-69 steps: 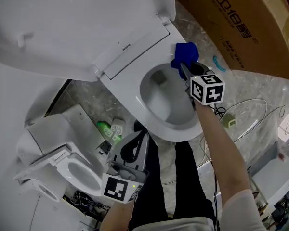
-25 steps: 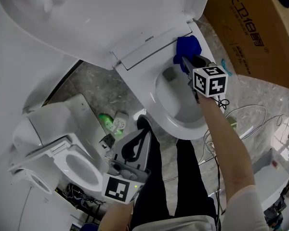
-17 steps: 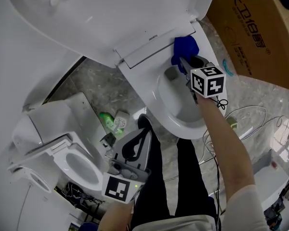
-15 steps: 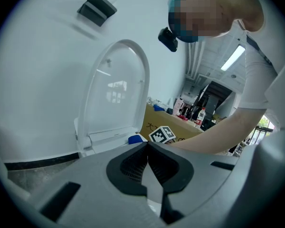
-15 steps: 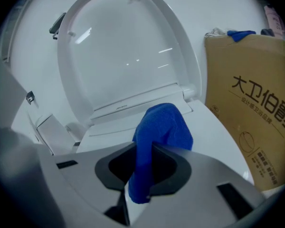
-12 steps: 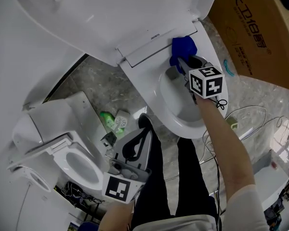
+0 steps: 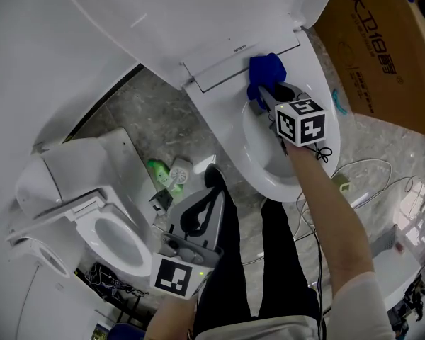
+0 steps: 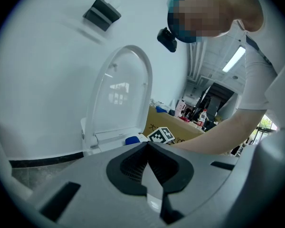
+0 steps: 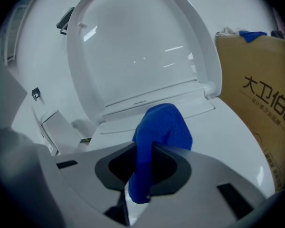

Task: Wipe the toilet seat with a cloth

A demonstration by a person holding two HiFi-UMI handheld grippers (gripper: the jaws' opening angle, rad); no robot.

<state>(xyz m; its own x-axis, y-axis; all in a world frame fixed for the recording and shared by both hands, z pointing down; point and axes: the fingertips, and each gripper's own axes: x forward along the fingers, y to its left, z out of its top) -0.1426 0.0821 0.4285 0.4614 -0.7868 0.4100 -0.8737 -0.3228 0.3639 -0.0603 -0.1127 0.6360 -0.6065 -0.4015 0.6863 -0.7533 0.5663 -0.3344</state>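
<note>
Right gripper (image 9: 142, 171) jaws clamped on a blue cloth (image 9: 160, 127); the cloth runs up between the pads and bunches out past the tips. Left gripper (image 8: 147, 148) jaws pressed together, tips meeting, nothing between them.

Head view: right gripper (image 7: 264, 102) reaches over the toilet bowl, arm stretched out, marker cube facing up. Blue cloth (image 7: 266, 69) sits at the rear of the toilet seat (image 7: 253, 166), right next to the hinge strip, touching the white seat surface. Toilet lid (image 7: 198, 13) stands raised behind it. In the right gripper view the lid (image 9: 133, 56) fills the upper frame, and the cloth lies over the back part of the seat (image 9: 228, 127), just in front of the hinge panel.

Left gripper (image 7: 207, 198) is held low near the person's body, well apart from the toilet being wiped, over the dark trousers. Its view looks across at the raised lid (image 8: 118, 94), with a bit of blue cloth (image 8: 132, 140) and the right gripper's marker cube (image 8: 161, 136) just past its tips.

A cardboard box (image 7: 382, 41) with printed characters stands right of the toilet. A second toilet (image 7: 106, 232) stands lower left. A green bottle (image 7: 156, 170) lies on the marbled floor (image 7: 127, 112) between the two. Thin cables (image 7: 368, 176) loop on the floor at right.
</note>
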